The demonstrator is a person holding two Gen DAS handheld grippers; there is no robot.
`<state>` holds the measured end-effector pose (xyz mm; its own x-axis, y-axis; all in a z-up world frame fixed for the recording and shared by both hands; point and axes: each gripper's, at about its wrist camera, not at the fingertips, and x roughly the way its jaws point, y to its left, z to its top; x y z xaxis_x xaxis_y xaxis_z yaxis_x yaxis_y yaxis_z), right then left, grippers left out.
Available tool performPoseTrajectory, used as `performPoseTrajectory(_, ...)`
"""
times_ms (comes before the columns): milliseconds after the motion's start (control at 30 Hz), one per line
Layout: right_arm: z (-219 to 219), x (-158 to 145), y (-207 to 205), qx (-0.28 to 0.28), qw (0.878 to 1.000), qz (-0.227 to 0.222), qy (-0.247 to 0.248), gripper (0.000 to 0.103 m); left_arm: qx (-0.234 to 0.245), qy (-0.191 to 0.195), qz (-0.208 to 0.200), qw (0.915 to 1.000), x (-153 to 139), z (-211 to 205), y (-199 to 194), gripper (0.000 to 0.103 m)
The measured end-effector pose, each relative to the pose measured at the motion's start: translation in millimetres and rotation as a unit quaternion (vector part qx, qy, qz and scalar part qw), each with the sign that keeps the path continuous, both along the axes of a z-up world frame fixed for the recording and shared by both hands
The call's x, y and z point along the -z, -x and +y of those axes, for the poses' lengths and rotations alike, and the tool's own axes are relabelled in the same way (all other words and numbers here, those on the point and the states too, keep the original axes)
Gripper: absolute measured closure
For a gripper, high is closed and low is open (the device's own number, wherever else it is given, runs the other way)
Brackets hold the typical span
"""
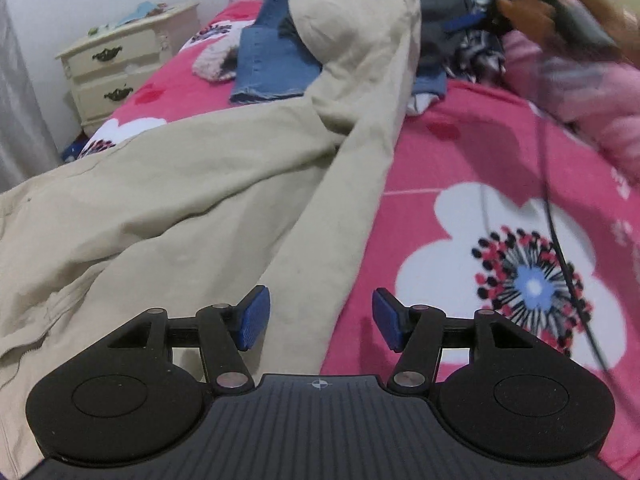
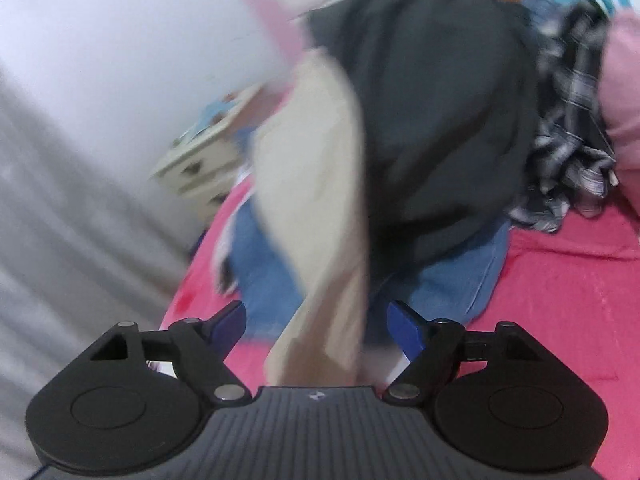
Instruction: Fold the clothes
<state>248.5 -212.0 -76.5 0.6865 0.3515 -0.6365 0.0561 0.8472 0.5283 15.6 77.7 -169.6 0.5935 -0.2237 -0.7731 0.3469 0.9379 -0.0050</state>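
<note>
A beige garment [image 1: 192, 200] lies spread over the pink flowered bed cover [image 1: 480, 168], one long part running up onto a pile of clothes. My left gripper [image 1: 320, 318] is open and empty, low over the garment's right edge. In the blurred right wrist view, my right gripper [image 2: 316, 326] is open, and a strip of the beige garment [image 2: 316, 208] runs between its blue fingers [image 2: 404, 328] without being clamped. The right gripper and the hand holding it show at the top right of the left wrist view [image 1: 560, 4].
A clothes pile holds blue jeans [image 1: 272, 64], a dark grey garment [image 2: 436, 112], a plaid cloth [image 2: 568, 152] and a pink piece [image 1: 592, 92]. A cream nightstand [image 1: 120, 64] stands by the bed's left side. A black cable [image 1: 560, 248] hangs over the cover.
</note>
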Motion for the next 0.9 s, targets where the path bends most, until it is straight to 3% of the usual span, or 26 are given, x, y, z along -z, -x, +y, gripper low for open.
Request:
performPoseTrajectory(133, -4.0, 16.8, -44.2, 0.004, 1.000, 0.002, -0.013, 0.023, 0.009, -0.020, -0.008, 0.9997, 3.5, -3.4, 8.7, 0.048)
performPoseTrajectory(233, -1.0, 24.2, -69.2, -0.029, 1.000, 0.002, -0.014, 0.023, 0.012, -0.037, -0.015, 0.9991, 9.3, -4.9, 11.1, 0.052)
performPoseTrajectory(333, 10.8, 25.0, -87.2, -0.065, 0.997, 0.004, 0.029, 0.027, 0.016, -0.046, -0.024, 0.9985, 12.6, -4.7, 11.9, 0.058)
performPoseTrajectory(400, 18.7, 24.3, -92.9, -0.077, 0.996, -0.002, 0.055, 0.040, 0.012, -0.047, -0.027, 0.9985, 13.4, -2.3, 11.9, 0.066)
performPoseTrajectory(433, 21.4, 22.7, -92.7, -0.081, 0.995, -0.007, 0.061, 0.052, 0.007, -0.040, -0.028, 0.9988, 13.3, 0.3, 10.3, 0.070)
performPoseTrajectory(467, 24.1, 21.1, -92.6, -0.086, 0.994, -0.013, 0.067, 0.075, 0.000, -0.035, -0.028, 0.9990, 13.1, 3.0, 8.3, 0.079)
performPoseTrajectory(500, 26.5, 19.3, -92.0, -0.089, 0.993, -0.019, 0.072, 0.085, -0.008, -0.031, -0.031, 0.9990, 12.5, 5.4, 7.2, 0.088)
performPoseTrajectory(533, 27.0, 17.2, -88.7, -0.087, 0.993, -0.028, 0.073, 0.096, -0.013, -0.023, -0.031, 0.9992, 11.7, 8.3, 5.5, 0.090)
performPoseTrajectory(600, 26.3, 10.0, -79.1, -0.084, 0.992, -0.049, 0.084, 0.098, -0.021, -0.013, -0.036, 0.9991, 9.9, 12.1, 4.6, 0.097)
performPoseTrajectory(767, 5.1, -21.9, -41.6, -0.064, 0.989, -0.082, 0.103, 0.099, -0.002, -0.014, -0.056, 0.9983, -2.6, 14.2, 12.9, 0.100)
performPoseTrajectory(900, -28.7, -59.9, 24.6, -0.070, 0.987, -0.087, 0.119, 0.098, 0.020, 0.000, -0.073, 0.9972, -23.4, 25.6, 33.5, 0.100)
